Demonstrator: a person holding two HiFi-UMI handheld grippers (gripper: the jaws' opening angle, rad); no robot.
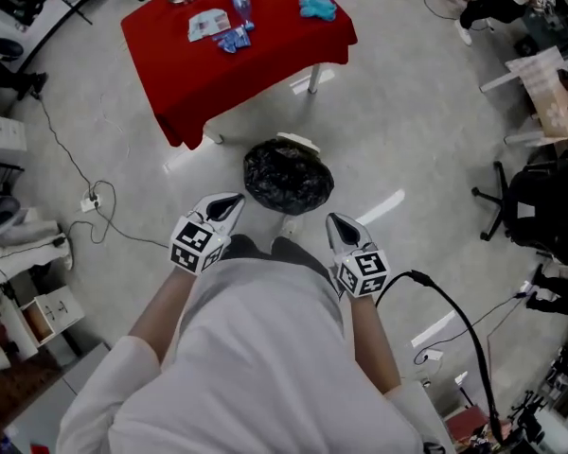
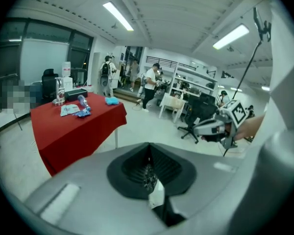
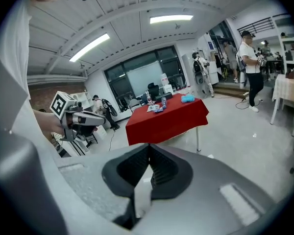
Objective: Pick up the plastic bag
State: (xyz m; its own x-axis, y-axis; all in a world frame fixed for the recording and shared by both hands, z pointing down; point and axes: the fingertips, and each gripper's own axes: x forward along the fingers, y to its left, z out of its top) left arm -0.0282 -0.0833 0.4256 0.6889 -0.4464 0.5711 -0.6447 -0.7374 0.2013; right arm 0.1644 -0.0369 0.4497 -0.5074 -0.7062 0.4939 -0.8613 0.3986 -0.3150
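Observation:
A black plastic bag [image 1: 286,176] lines a round bin on the floor, just in front of the person. In the head view my left gripper [image 1: 234,200] hangs at the bag's near left, shut and empty. My right gripper [image 1: 333,220] hangs at its near right, also shut and empty. Neither touches the bag. In the left gripper view the jaws [image 2: 149,151] meet, and a crinkled bit of the black bag [image 2: 147,176] shows just below them. That view also shows the right gripper [image 2: 205,129] off to the right. The right gripper view shows its own jaws closed [image 3: 149,153].
A table with a red cloth [image 1: 218,74] stands beyond the bin, with a bottle [image 1: 239,1], packets [image 1: 208,24] and a blue cloth [image 1: 317,8] on it. An office chair [image 1: 540,206] is at the right. Cables [image 1: 95,201] lie on the floor at the left. People stand further back.

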